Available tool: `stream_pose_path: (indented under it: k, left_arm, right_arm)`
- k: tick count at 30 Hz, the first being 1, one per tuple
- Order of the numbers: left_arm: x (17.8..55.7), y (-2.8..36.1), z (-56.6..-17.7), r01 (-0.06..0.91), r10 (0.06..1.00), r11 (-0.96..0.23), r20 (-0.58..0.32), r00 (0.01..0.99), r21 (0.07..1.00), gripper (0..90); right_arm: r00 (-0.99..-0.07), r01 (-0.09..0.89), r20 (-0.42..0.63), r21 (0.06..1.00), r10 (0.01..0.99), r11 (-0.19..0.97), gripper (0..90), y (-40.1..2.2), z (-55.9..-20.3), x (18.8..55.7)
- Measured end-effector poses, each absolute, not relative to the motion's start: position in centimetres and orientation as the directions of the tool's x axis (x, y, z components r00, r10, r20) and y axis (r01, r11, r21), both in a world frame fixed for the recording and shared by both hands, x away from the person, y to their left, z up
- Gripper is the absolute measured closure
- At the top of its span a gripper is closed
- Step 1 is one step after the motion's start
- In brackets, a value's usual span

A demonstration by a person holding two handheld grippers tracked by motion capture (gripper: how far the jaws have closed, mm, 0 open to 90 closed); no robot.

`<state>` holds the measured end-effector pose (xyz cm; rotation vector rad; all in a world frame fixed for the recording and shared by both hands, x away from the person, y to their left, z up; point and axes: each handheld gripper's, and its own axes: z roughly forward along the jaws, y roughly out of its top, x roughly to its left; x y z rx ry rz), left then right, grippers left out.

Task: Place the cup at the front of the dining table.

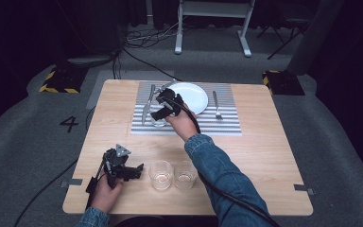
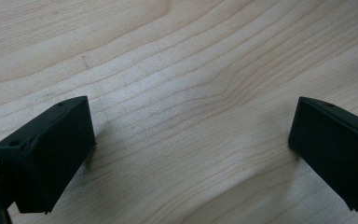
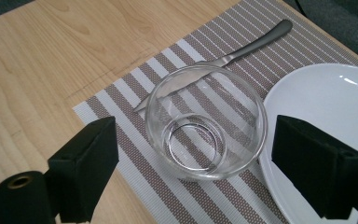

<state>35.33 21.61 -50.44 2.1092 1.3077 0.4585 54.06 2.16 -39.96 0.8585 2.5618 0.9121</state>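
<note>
My right gripper (image 1: 159,109) hangs over the striped placemat (image 1: 227,124) near the table's far edge. In the right gripper view its jaws stand spread on either side of a clear glass (image 3: 206,128), and neither pad touches the rim. The glass stands upright on the placemat, toward its left edge, just beside the white plate (image 3: 328,100). A knife (image 3: 242,49) lies on the mat behind the glass; whether glass and knife touch I cannot tell from this angle. A fork (image 1: 216,105) lies on the mat beyond the plate. My left gripper (image 1: 131,170) rests near the table's front-left corner, jaws wide apart over bare wood. 2 more glasses (image 1: 172,174) stand side by side near the front edge.
</note>
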Motion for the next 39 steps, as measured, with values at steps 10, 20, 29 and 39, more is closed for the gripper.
stream_pose_path:
  k: [10,20,29,39]
  left_arm:
    - [35.3,21.6,-50.4,0.681,0.891,-0.328,-0.025,0.453,0.655,0.5]
    - [35.3,21.6,-50.4,0.682,0.891,-0.33,-0.023,0.454,0.653,0.5]
    - [35.3,21.6,-50.4,0.683,0.891,-0.328,-0.027,0.454,0.653,0.5]
    - [35.3,21.6,-50.4,0.684,0.891,-0.326,-0.029,0.453,0.653,0.5]
  right_arm:
    - [-0.795,0.422,-0.041,0.679,0.605,0.6,15.0,-0.4,-36.9,51.8]
    - [-0.793,0.425,-0.024,0.694,0.608,0.581,14.9,-3.9,-35.3,50.6]
    - [-0.785,0.412,-0.048,0.704,0.618,0.579,14.9,-7.8,-34.2,49.7]
    - [-0.757,0.42,-0.067,0.713,0.65,0.562,14.8,-12.2,-33.6,48.5]
